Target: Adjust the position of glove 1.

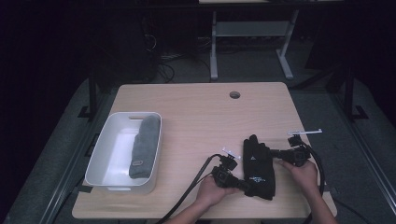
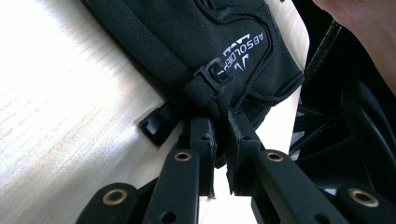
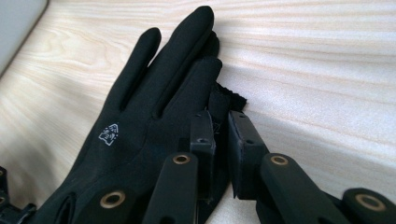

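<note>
**Both grippers pinch a black glove near the desk's front edge**

A black glove lies flat on the wooden desk, close to the front edge and right of the middle, its fingers pointing toward the far edge and its cuff toward the person. White lettering shows on the cuff end, and a small white emblem sits on the back of the glove.

The left gripper, held in the person's left hand, meets the glove at the cuff corner nearest the front edge. In the left gripper view its jaws are drawn nearly together and pinch the cuff fabric just below the strap buckle; a small black clip rests on the desk just beside them.

The right gripper, in the right hand, comes in from the right side of the glove. In the right gripper view its jaws stand close together with a fold of the glove's edge, by the thumb side, caught between them.

Near the desk's left edge stands a white bin with a grey glove lying lengthwise inside it along the right wall. A round cable hole sits near the far edge.
</note>
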Action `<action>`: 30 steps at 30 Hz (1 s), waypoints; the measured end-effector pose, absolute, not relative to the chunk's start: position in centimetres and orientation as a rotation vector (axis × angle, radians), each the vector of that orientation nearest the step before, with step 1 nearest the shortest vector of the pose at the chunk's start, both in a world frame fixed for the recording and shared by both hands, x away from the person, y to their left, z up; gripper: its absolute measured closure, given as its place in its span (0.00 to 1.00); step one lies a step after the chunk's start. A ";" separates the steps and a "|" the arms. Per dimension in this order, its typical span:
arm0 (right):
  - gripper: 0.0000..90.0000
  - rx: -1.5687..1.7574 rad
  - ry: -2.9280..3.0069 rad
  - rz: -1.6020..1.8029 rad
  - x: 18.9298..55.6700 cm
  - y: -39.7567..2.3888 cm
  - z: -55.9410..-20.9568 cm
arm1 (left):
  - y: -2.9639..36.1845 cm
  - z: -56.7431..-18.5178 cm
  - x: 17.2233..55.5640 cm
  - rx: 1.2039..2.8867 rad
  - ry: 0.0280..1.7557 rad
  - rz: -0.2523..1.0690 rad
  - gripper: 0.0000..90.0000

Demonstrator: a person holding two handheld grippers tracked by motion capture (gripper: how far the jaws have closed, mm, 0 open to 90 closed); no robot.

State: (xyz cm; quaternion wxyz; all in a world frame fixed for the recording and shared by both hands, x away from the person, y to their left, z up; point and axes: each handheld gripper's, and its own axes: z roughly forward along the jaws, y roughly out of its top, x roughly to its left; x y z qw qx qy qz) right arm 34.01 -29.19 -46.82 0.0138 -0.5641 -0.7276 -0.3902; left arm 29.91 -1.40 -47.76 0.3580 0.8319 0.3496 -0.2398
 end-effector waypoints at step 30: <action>0.91 -1.710 -2.204 -1.336 33.9 -28.3 -44.1 | 2.0 -45.3 30.4 2.112 0.896 -0.520 0.94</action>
